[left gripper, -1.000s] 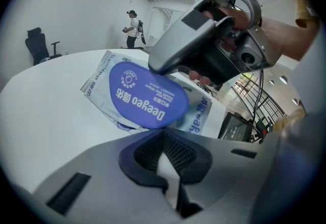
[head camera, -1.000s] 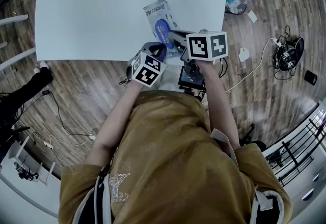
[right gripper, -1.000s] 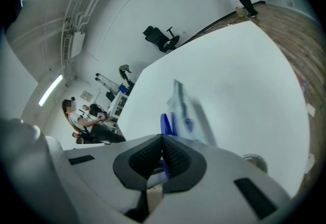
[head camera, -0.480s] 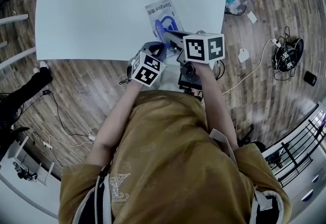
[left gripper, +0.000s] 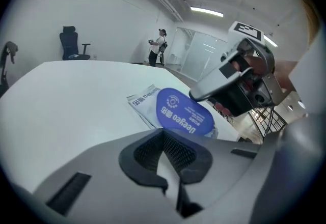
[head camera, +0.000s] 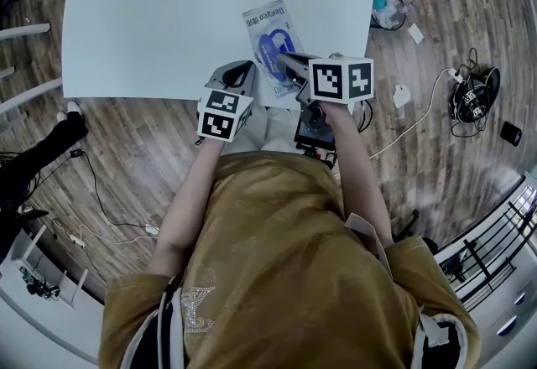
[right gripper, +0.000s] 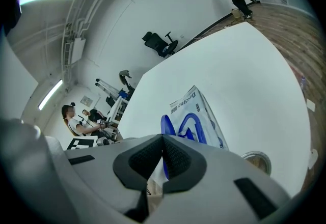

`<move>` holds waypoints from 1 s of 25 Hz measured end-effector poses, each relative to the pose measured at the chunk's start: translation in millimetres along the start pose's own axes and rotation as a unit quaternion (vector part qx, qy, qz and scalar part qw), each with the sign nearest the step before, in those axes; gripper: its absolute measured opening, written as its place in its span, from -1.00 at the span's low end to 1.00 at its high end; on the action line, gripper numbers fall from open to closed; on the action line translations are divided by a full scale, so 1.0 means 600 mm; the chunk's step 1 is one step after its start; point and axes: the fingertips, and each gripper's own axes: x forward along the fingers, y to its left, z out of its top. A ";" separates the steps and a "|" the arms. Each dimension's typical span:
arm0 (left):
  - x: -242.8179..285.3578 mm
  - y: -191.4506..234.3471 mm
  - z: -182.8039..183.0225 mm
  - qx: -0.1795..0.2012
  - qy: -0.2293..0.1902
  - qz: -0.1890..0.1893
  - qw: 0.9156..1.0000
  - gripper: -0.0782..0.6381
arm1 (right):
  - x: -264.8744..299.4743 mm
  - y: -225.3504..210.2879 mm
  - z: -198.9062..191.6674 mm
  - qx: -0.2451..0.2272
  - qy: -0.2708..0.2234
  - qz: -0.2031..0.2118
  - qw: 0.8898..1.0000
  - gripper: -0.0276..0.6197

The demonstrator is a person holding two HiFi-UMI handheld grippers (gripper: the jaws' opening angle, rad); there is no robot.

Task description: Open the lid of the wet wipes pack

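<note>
Blue lid [head camera: 273,52] edge is pinched in my right gripper [head camera: 287,61], its jaws pressed almost together on it. The pack [head camera: 265,27] lies on the tabletop [head camera: 151,15] near the front edge, its long axis running 11 to 5 o'clock, with that gripper at the 5 o'clock end. My left gripper [head camera: 236,74], closed on nothing, hangs at the pack's 8 o'clock. I judge the peel should go toward 11.

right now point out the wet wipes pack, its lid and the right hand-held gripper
wet wipes pack [left gripper: 144,100]: left gripper view, printed far end
blue lid [left gripper: 184,115]: left gripper view, its middle
right hand-held gripper [right gripper: 163,141]: right gripper view, between fingertips
</note>
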 end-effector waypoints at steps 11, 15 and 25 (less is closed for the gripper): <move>-0.026 0.018 0.078 -0.037 -0.061 0.008 0.997 -0.78 | 0.014 0.026 -0.009 -0.011 0.011 0.017 1.000 -0.89; -0.030 0.020 0.100 -0.029 -0.072 0.006 0.997 -0.78 | 0.019 0.036 -0.011 -0.015 0.012 0.020 1.000 -0.89; -0.033 -0.001 0.129 -0.022 -0.110 -0.051 0.992 -0.78 | 0.030 0.049 -0.021 -0.023 0.028 0.035 0.999 -0.89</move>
